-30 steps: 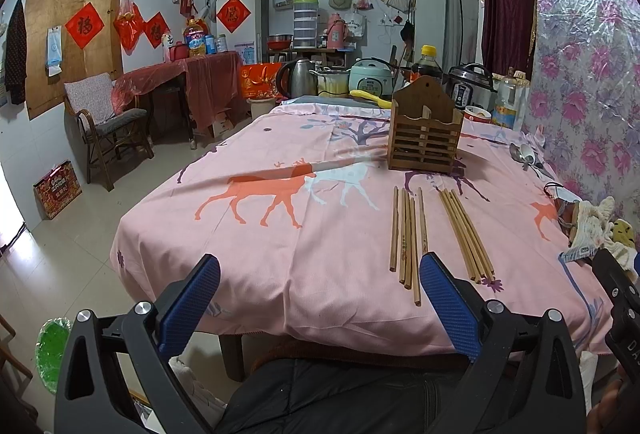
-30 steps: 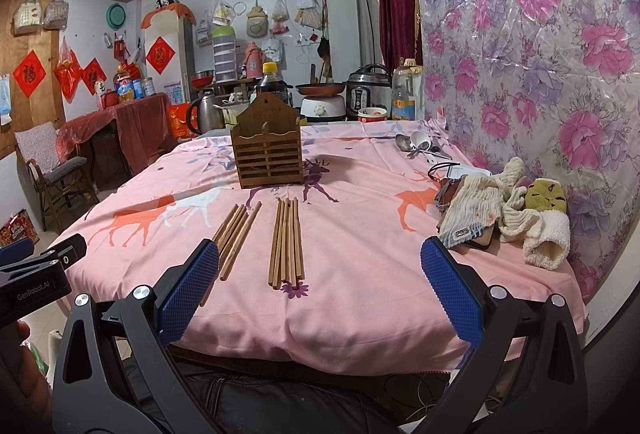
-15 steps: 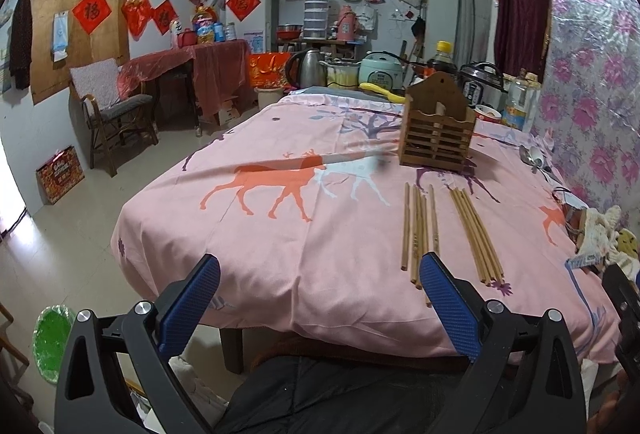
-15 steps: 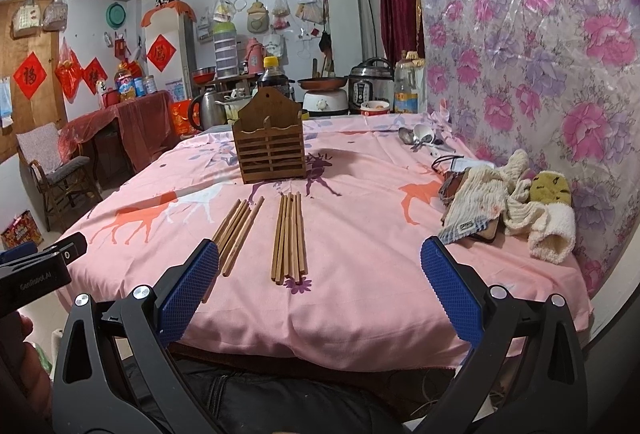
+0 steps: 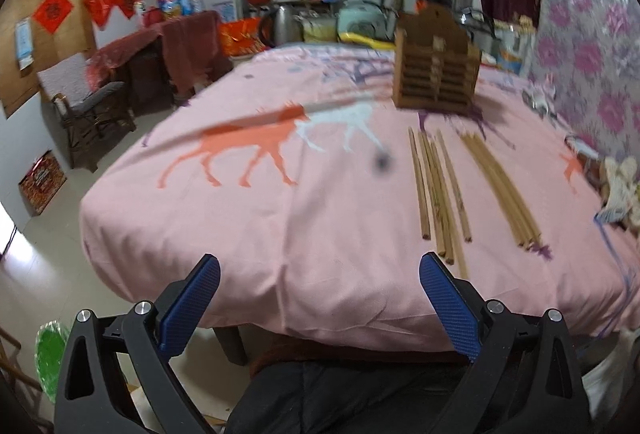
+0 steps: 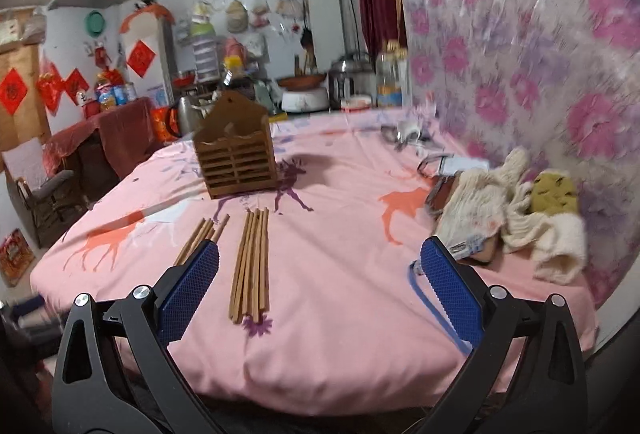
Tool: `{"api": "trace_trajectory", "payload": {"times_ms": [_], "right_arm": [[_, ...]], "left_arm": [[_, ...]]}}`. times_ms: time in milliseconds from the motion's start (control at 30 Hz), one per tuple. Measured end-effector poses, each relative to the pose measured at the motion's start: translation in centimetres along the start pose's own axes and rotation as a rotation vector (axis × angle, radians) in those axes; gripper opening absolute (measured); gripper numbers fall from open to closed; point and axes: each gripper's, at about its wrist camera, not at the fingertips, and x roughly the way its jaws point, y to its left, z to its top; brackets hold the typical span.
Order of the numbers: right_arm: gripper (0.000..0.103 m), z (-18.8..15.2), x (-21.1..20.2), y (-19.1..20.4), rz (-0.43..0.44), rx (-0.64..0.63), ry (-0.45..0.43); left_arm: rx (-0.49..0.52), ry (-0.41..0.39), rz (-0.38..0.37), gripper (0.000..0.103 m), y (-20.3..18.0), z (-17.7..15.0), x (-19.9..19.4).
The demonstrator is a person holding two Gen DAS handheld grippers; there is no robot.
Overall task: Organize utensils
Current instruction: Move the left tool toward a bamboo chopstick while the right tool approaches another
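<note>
My left claw (image 5: 320,284) hangs at the near edge of the tabletop (image 5: 280,234), its blue pads spread wide with nothing between them. My right claw (image 6: 320,274) sits the same way over the near edge, pads wide apart and empty; its left pad (image 6: 188,290) covers the near ends of the left bundle in that view.

Just past the near edge, on the pink deer-print cloth (image 6: 340,294), I see two groups of wooden chopsticks lying flat, pointing from the near edge toward the far edge. The left bundle (image 5: 438,194) is loose, its sticks slightly fanned and uneven at the near ends. The right bundle (image 6: 252,262) lies just beside it, packed tighter, with a strip of cloth showing between the two. Neither claw touches either group.

Toward the right edge, a heap of cream knitted fabric (image 6: 512,218) lies with a mustard-coloured piece on top, near the flowered wall covering (image 6: 540,54).

Farther in, near the middle of the tabletop, the wooden slatted holder (image 6: 236,158) stands upright, well apart from the chopsticks and in line with them.

At the far right corner I can make out some metal spoons (image 6: 404,132), blurred. Beyond the far edge stand cookers and a kettle (image 5: 282,24), too smeared for detail.
</note>
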Motion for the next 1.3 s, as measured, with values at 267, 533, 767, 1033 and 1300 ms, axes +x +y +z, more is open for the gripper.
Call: {"api": "trace_trajectory", "payload": {"times_ms": [267,533,767,1033,1300], "right_arm": [[0.097,-2.4,3.4,1.5,0.024,-0.054,0.022],[0.097,-3.7,3.8,0.7,0.001,-0.111,-0.030],[0.097,-4.2,4.7,0.3,-0.012,-0.118,-0.017],[0.097,-4.5,5.3,-0.2,-0.013,-0.095,0.012],[0.097,-4.8,5.7,-0.3,-0.028,-0.089,0.034]], "left_arm": [[0.098,0.023,-0.005,0.098,-2.1,0.1,3.7],[0.196,0.030,-0.033,0.098,-4.5,0.8,6.1],[0.207,0.021,-0.041,0.098,-5.0,1.8,8.4],[0.179,0.031,-0.038,0.098,-4.1,2.2,9.0],[0.170,0.012,-0.075,0.068,-4.8,2.9,9.8]]}}
